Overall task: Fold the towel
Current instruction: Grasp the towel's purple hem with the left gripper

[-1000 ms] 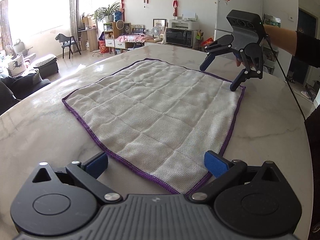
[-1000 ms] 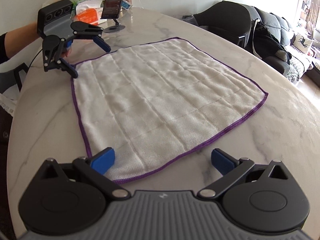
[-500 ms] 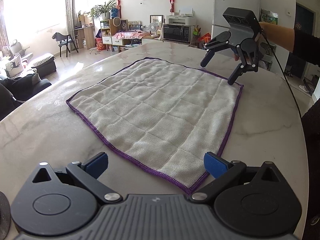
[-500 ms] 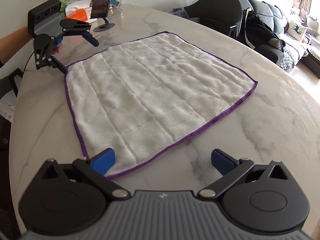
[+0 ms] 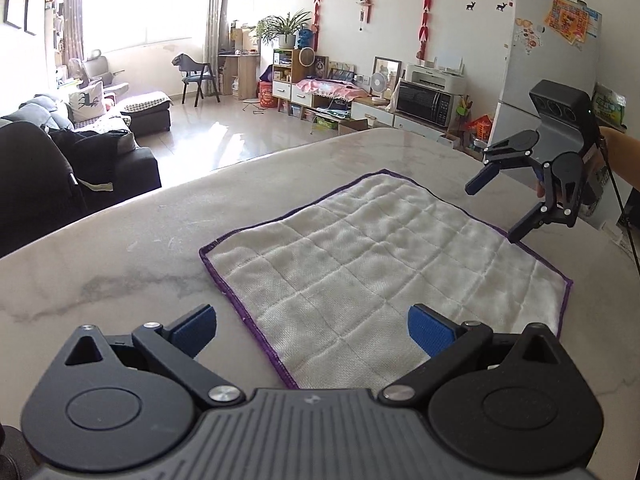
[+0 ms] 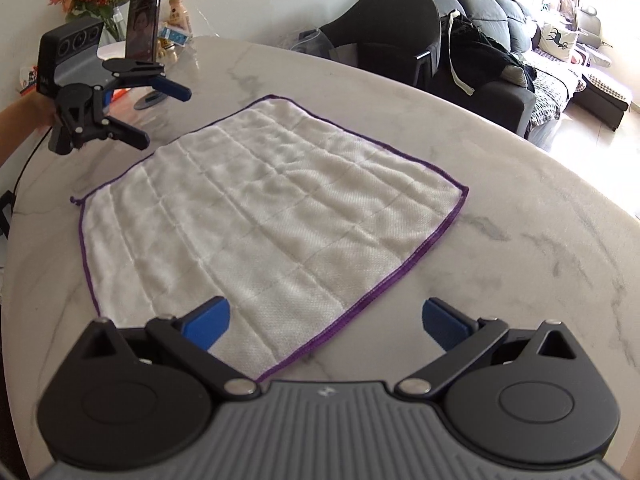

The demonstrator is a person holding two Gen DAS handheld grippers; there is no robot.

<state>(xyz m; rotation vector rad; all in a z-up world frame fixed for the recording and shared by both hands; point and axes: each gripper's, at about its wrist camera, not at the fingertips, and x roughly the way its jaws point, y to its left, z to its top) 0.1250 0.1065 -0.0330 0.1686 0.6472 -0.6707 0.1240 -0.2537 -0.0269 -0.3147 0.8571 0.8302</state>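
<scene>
Both tongs, left (image 5: 312,330) and right (image 6: 325,324), gape wide above the flat towel (image 6: 264,216)

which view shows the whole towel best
The right wrist view: the white quilted towel with purple edging lies flat with three corners visible, only its nearest corner hidden by the right claw. The left wrist view shows it smaller, its near edge cut off by the left claw.

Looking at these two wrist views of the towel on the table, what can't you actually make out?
- Left wrist view: the near corner of the white purple-edged towel is hidden behind the left gripper.
- Right wrist view: the towel's near left corner is covered by the right gripper.
- Right wrist view: labels on the small bottles behind the upright phone are too small.
</scene>
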